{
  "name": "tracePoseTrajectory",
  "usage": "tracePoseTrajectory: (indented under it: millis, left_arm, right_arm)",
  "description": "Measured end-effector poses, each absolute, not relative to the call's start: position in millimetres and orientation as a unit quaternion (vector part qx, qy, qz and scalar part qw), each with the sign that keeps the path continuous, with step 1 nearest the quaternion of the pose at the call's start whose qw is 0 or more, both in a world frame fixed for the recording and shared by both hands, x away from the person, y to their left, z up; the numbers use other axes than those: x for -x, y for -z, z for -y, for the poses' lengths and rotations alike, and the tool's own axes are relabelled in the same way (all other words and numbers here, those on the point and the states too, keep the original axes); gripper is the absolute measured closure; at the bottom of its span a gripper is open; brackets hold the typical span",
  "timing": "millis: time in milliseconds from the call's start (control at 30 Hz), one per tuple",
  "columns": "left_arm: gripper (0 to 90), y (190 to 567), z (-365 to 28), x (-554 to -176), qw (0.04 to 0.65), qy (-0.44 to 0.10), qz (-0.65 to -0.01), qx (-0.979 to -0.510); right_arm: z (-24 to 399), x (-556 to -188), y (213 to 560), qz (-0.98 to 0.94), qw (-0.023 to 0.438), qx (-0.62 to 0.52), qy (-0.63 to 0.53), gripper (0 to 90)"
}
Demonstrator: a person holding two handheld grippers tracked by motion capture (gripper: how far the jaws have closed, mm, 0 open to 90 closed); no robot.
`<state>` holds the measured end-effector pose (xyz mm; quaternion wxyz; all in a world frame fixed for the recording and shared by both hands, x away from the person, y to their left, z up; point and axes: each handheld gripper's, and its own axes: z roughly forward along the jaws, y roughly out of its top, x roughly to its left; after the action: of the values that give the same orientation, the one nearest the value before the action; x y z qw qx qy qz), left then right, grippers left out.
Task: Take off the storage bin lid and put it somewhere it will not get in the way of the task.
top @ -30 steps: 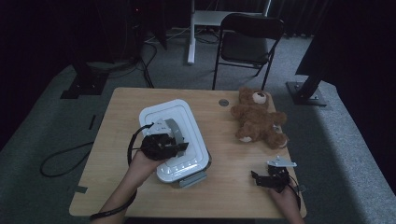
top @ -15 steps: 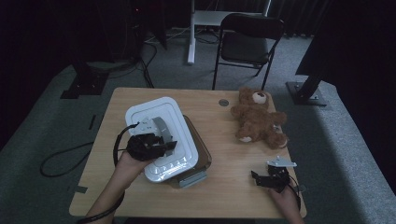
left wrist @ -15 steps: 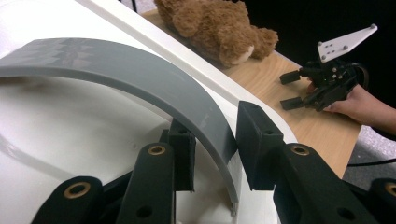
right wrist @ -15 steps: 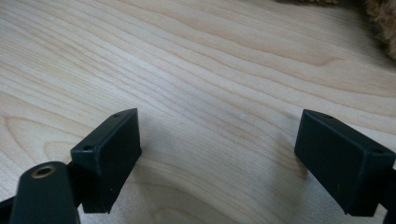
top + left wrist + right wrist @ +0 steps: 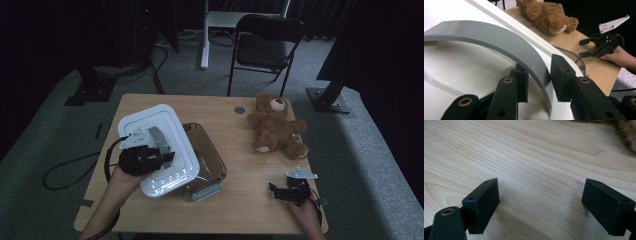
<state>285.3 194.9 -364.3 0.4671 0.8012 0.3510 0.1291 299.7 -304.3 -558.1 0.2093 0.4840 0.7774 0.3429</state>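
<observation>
Fingers (image 5: 564,75) of the left gripper (image 5: 145,159) pinch the grey arched handle (image 5: 499,47) of the white lid (image 5: 157,150), one on each side of the strip. That lid is a glossy rounded rectangle with stepped ridges, its handle a flat grey band bowed above the middle. It sits tilted over the left half of the brown see-through container (image 5: 205,157), leaving the container's right part uncovered. Right of the container the teddy bear (image 5: 276,126) lies on the counter (image 5: 250,200), and nearer the person the right gripper (image 5: 287,192) rests with its fingers (image 5: 482,202) spread wide and bare wood between them. Much of the container is hidden under the lid, and the left hand (image 5: 125,180) is dim in the high view
</observation>
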Motion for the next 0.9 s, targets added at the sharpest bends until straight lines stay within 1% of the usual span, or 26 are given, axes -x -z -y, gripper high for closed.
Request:
tracePoseTrajectory:
  millis: [333,600,667,733,900]
  left_arm:
    - [69.5,362,-225,-273,0.459,-0.143,-0.366,-0.797]
    - [69.4,370,-251,-270,0.458,-0.142,-0.385,-0.789]
    - [69.3,371,-255,-269,0.451,-0.151,-0.384,-0.791]
    - [69.4,373,-261,-268,0.456,-0.145,-0.389,-0.787]
    - [69.3,384,-271,-268,0.442,-0.137,-0.394,-0.794]
  right_arm:
    - [304,-300,558,-0.778,0.210,-0.484,-0.343,13.7]
    - [304,-300,558,-0.778,0.210,-0.483,-0.343,13.7]
    - [304,-300,558,-0.778,0.210,-0.484,-0.343,13.7]
    - [304,-300,558,-0.778,0.210,-0.484,-0.343,13.7]
    - [304,-300,558,-0.778,0.210,-0.483,-0.343,13.7]
